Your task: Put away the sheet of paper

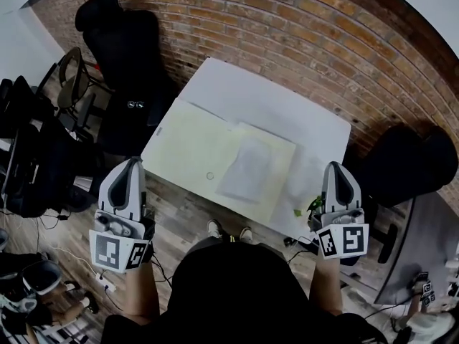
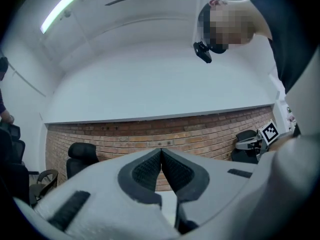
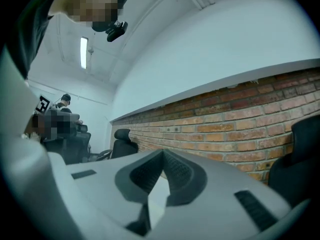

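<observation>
head view: white worktop [image 1: 287,99] runs from upper centre down to lower right of the frame, set against a brick wall [image 1: 301,34]. a pale yellow mat [image 1: 186,145] covers its left and middle part. the sheet of paper [image 1: 247,169] lies flat on the mat, just right of frame centre, tilted a little against the mat's edges. a small ring [image 1: 209,175] sits on the mat just left of the paper, apart from it.

left tool [image 1: 134,162]: lower left, tip at the worktop's near-left edge, well apart from the paper. left gripper view: left tool [image 2: 161,151] pressed together, pads tip to tip, aimed at the brick wall.

right tool [image 1: 335,167]: lower right, tip near the worktop's near-right corner, also well apart from the paper. right gripper view: right tool [image 3: 162,153] pressed together at the tips, same brick wall behind.

the paper lies between the two tools in the frame, touched by neither.

surroundings: black office chair [image 1: 118,34] upper left, second black chair [image 1: 409,163] at right edge, wooden floor [image 1: 179,221] below the worktop.
</observation>
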{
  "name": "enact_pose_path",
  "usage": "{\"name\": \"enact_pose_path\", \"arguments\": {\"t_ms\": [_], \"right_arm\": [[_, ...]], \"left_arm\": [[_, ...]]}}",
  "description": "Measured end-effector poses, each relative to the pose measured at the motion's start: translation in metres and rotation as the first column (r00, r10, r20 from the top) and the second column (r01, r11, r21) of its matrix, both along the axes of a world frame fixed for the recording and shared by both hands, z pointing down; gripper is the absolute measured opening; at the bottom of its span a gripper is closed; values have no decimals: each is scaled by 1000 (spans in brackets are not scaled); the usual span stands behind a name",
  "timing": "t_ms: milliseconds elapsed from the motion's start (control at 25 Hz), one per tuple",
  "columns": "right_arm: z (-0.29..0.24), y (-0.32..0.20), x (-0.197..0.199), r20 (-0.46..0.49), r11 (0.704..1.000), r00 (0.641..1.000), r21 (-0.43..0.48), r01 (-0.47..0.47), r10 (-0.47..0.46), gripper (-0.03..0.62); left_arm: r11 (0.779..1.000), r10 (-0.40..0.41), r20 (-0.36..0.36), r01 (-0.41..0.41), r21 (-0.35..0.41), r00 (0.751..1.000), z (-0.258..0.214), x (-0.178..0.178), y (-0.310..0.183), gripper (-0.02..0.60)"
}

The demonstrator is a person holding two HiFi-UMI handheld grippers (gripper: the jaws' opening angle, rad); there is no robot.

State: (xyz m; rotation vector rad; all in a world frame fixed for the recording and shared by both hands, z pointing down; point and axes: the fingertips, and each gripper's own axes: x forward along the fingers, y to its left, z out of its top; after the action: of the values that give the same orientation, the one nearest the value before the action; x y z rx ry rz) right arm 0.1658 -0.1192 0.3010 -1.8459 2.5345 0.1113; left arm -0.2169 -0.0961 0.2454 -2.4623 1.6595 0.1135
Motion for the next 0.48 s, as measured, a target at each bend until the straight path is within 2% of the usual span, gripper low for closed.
{"name": "enact_pose_path", "arguments": {"t_ms": [280,480], "right_arm": [[-3,3,7,-11,1000,1000,-1,-29,29,14],[-3,5,13,-6,999,999,-1,-47,47,14]], "left_arm": [[1000,-19,-13,19,7,1000,5,-6,10,26],[1000,7,-16,-7,2,1000,9,5,3,26]]}}
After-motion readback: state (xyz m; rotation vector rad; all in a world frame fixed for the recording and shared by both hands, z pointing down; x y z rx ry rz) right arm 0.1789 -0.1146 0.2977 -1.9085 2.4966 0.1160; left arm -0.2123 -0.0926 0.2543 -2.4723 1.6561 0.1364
